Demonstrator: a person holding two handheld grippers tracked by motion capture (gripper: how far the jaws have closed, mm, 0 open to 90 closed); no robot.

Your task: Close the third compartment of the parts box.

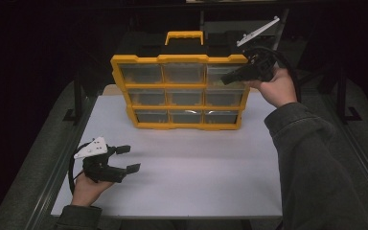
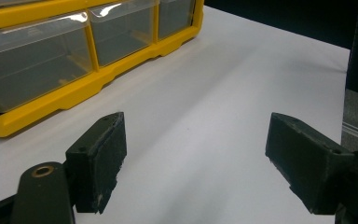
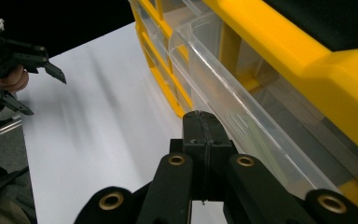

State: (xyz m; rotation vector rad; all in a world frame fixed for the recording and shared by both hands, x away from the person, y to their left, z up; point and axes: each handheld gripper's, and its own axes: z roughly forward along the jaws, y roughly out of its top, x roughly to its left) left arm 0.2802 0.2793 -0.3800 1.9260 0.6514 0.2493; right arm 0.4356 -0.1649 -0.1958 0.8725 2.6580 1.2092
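Nearest, the left gripper [image 1: 124, 159] hovers over the white surface [image 1: 196, 163], jaws wide and empty; the right gripper [image 1: 226, 79], jaws closed together, meets the yellow organizer's [image 1: 179, 58] top-right drawer [image 1: 223, 73].

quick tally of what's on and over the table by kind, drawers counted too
yellow organiser case: 1
clear drawers in its front: 9
hand-held grippers: 2, left hand-held gripper, right hand-held gripper
total: 12
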